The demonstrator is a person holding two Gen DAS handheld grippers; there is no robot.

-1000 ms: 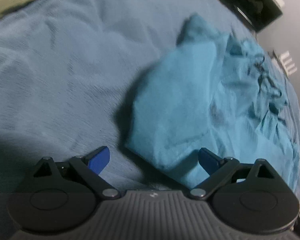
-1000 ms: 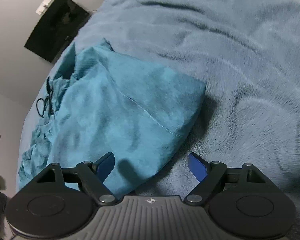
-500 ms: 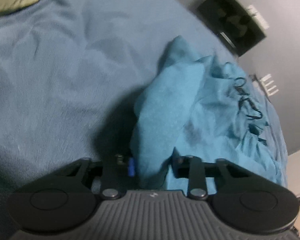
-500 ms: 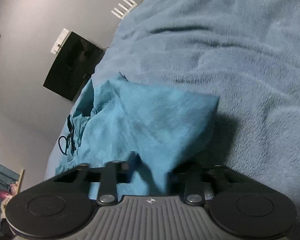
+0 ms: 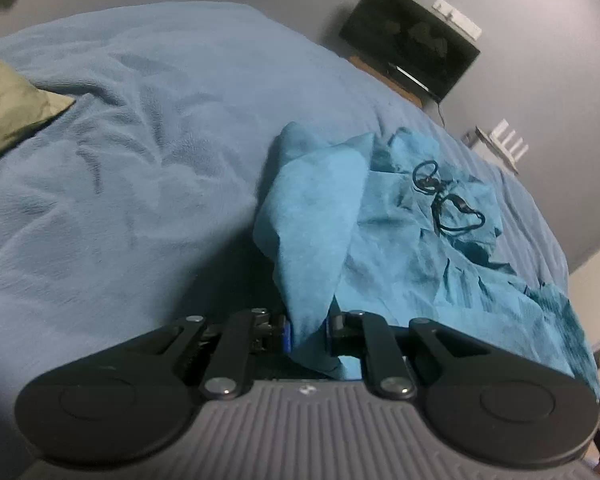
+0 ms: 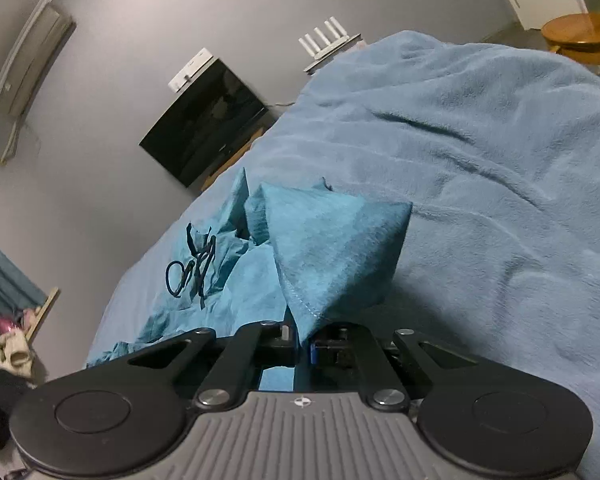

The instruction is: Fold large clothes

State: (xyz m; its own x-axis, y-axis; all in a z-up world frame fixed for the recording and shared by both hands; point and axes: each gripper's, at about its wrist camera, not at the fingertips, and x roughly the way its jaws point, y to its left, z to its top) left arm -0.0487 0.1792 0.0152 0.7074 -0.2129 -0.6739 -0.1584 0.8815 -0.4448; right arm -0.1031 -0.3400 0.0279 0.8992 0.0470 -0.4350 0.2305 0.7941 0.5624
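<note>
Both tools, left (image 5: 308, 330) and right (image 6: 302, 346), closed on teal garment (image 5: 400, 248), lifted edge.

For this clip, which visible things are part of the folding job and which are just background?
Part of the job:
- teal garment, a near edge pinched up by each gripper
- left gripper, shut on it
- right gripper, shut on it
- black drawstring on the garment
- blue blanket underneath

Just lying about:
- olive pillow
- black TV
- white router
- wooden stool

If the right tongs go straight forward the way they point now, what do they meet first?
The right tongs are already shut on the teal garment, so its raised fold lies directly ahead. Beyond that probably comes the blue blanket, though depth is unclear.
</note>
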